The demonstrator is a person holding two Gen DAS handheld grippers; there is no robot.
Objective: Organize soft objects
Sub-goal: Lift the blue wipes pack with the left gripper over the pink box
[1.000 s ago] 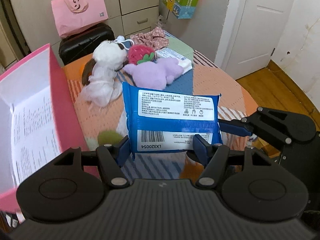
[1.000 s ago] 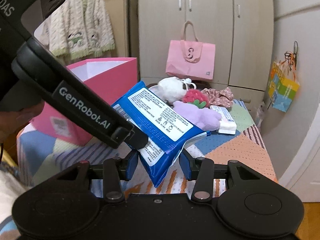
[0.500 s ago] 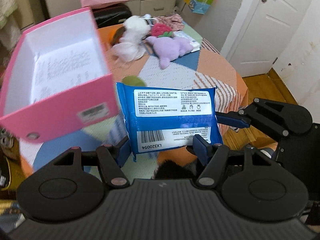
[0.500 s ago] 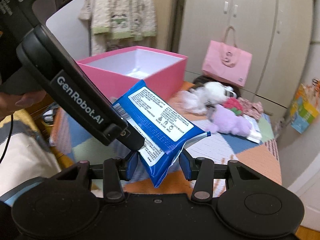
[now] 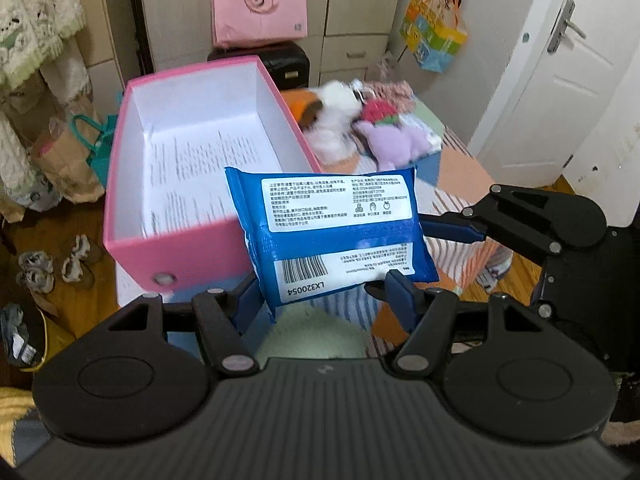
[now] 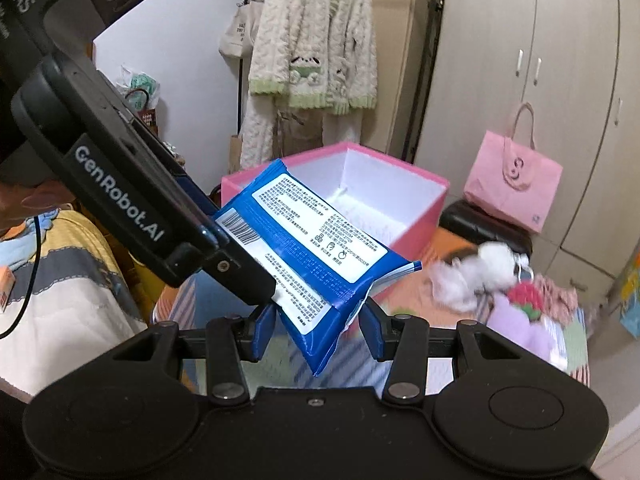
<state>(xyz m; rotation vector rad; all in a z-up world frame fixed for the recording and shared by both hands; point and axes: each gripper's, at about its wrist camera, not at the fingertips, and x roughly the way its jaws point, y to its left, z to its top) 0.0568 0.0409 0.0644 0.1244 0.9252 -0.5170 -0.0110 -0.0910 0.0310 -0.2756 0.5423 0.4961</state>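
Note:
A blue wet-wipe pack [image 5: 336, 232] hangs in the air, held by both grippers. My left gripper [image 5: 324, 300] is shut on its barcode end. My right gripper [image 6: 318, 326] is shut on the other end of the same pack [image 6: 308, 256]. The pack sits just in front of the open pink box [image 5: 132, 240], whose white inside shows printed paper; the box also shows in the right wrist view [image 6: 416, 208]. A white plush [image 5: 336, 120], a red strawberry plush [image 5: 380, 112] and a purple plush [image 5: 400, 142] lie on the patchwork table beyond.
A pink tote bag [image 5: 260, 8] stands on a black case at the back. A colourful bag [image 5: 434, 44] hangs by the white door [image 5: 552, 80]. A fleece robe [image 6: 312, 40] hangs at left. Shoes and bags lie on the floor at left [image 5: 52, 264].
Both grippers, holding the pack, have swung left toward the pink box. The box now fills the centre-left of view and the plush toys have shifted right and farther away.

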